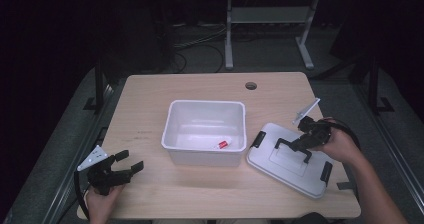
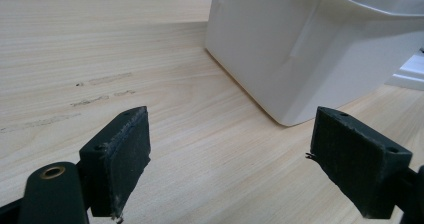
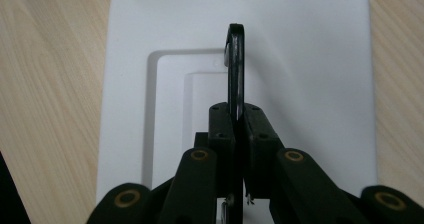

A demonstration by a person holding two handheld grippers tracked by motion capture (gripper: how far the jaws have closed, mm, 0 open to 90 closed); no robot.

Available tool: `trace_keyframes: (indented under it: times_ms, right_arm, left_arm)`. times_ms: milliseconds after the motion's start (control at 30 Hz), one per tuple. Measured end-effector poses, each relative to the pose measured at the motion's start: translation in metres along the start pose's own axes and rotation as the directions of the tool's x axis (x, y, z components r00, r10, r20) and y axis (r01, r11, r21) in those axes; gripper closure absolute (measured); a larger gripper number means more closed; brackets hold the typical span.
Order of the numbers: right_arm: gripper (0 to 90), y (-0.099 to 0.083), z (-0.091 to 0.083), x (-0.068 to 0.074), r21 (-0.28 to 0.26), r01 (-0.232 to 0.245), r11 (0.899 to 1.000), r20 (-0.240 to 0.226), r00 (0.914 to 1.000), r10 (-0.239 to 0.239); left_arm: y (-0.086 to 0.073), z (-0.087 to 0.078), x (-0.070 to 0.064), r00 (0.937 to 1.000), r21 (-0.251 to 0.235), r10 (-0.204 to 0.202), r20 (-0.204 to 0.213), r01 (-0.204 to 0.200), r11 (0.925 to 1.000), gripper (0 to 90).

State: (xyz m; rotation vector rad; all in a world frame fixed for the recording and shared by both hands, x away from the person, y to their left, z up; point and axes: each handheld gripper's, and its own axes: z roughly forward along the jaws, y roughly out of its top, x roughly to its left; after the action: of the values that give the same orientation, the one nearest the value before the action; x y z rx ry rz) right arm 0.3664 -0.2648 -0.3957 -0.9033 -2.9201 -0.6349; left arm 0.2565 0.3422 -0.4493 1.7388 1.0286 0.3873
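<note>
- the right gripper [image 1: 300, 145] is clenching the black handle [image 3: 235, 69] of the white lid [image 1: 280, 170]; in the right gripper view the two jaws are pressing on the thin upright handle from both sides, with no gap showing.
- the lid is lying flat on the wooden table [image 1: 150, 94], at the near right part, just beside the right near corner of the white bin [image 1: 175, 119] and turned at an angle to it.
- black latches are sitting at the lid's ends: one [image 1: 258, 139] towards the bin, one [image 1: 326, 171] towards the person's side.
- the person's right hand [image 1: 342, 144] is wrapping around the right gripper's body, with a cable looping behind it and the grey plate [image 1: 306, 111] sticking up and away.
- the left gripper [image 1: 132, 164] is resting released at the near left corner of the table, well apart from the lid; in the left gripper view its jaws are standing wide, with bare table between them and the bin's outer wall [image 2: 300, 49] ahead.
- the left hand [image 1: 102, 199] is holding that gripper from the table's near edge.
- the bin is standing open in the middle of the table, and a small red and white item [image 1: 221, 144] is lying on its floor near the front right corner; what it is, i cannot tell.
</note>
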Motion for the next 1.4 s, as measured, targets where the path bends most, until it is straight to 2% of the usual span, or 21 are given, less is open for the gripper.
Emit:
trace_keyframes:
  times_ms: [267,500,633,1400]
  right_arm:
    - [84.7,0.000,-0.003,0.003,0.012,0.018,1.000,-0.002,0.9998,-0.018]
    - [84.7,0.001,-0.014,0.007,-0.008,0.029,1.000,0.013,0.9995,-0.029]
    - [84.8,0.003,-0.026,0.011,-0.037,0.040,0.999,0.023,0.9990,-0.039]
    - [84.7,0.004,-0.072,0.028,-0.057,0.081,0.995,0.047,0.9959,-0.078]
  left_arm:
    - [0.000,0.000,0.000,1.0000,0.001,-0.001,-0.001,0.001,1.0000,15.3]
    - [0.000,0.000,0.000,1.0000,0.000,-0.001,-0.001,0.001,1.0000,15.3]
    - [0.000,0.000,-0.001,1.0000,-0.002,0.002,0.000,-0.002,1.0000,15.3]
    - [0.000,0.000,0.000,1.0000,-0.003,0.001,0.000,-0.001,1.0000,15.3]
